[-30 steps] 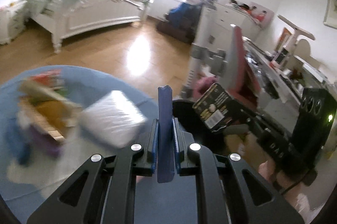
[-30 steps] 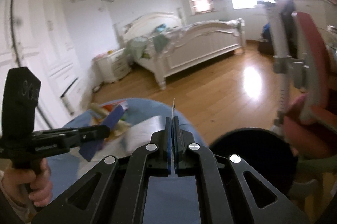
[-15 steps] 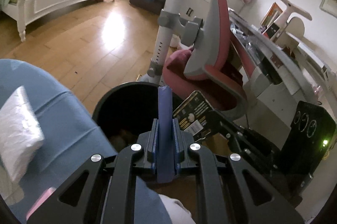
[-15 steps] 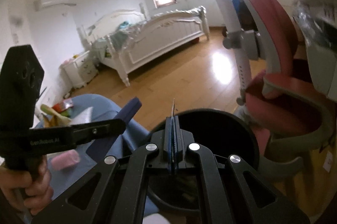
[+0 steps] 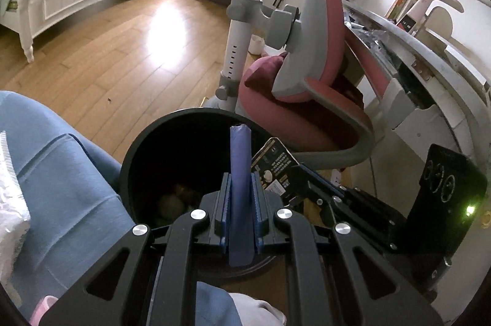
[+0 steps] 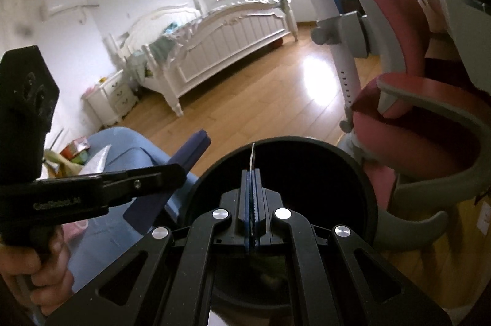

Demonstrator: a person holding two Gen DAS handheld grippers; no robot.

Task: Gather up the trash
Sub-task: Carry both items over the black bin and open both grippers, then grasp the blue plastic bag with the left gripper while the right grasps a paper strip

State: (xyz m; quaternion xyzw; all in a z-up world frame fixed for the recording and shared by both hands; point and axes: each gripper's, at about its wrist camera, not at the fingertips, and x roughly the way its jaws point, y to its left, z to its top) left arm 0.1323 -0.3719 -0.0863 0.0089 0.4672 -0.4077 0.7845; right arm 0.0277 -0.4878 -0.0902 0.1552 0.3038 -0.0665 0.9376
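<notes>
Within the last second both grippers had swung off the blue bench to the black bin, the left gripper fingers pinching a blue strip and the right gripper fingers clamping a printed card, both poised above its mouth, ready for release.

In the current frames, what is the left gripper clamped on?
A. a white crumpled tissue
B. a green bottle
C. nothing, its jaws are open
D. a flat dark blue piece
D. In the left wrist view the left gripper has its jaws shut on a flat dark blue piece, held above the mouth of the black bin.
</notes>
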